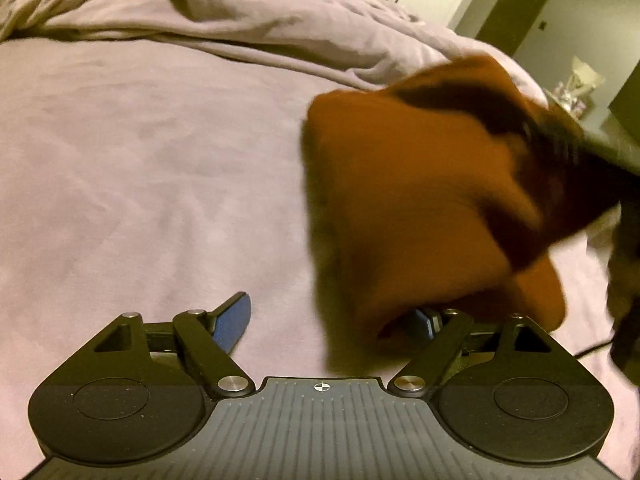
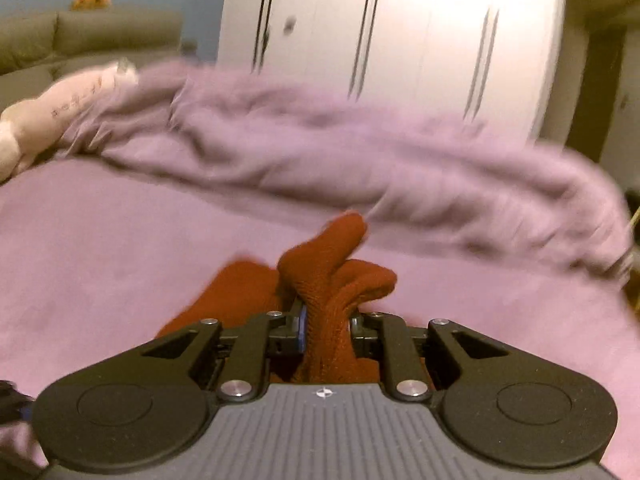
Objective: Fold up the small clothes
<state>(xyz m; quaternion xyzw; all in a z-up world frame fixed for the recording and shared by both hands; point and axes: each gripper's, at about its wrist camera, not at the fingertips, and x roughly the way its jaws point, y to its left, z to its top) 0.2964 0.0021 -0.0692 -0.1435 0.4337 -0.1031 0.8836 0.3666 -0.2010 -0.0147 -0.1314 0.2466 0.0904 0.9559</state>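
Note:
A small rust-red knitted garment (image 1: 404, 200) hangs lifted above the purple bed cover (image 1: 140, 160), blurred by motion. In the left wrist view my left gripper (image 1: 328, 324) is open, its blue left pad (image 1: 232, 324) bare; the garment's lower edge drapes over the right finger. My right gripper shows as a dark blurred shape at the garment's upper right (image 1: 560, 140). In the right wrist view my right gripper (image 2: 326, 328) is shut on a bunched fold of the red garment (image 2: 332, 280), which sticks up between the fingers.
A rumpled purple duvet (image 2: 360, 168) lies across the far side of the bed. White wardrobe doors (image 2: 400, 40) stand behind it. A sofa (image 2: 80, 36) is at the far left. A dark doorway and a small table with items (image 1: 576, 84) are beyond the bed's right edge.

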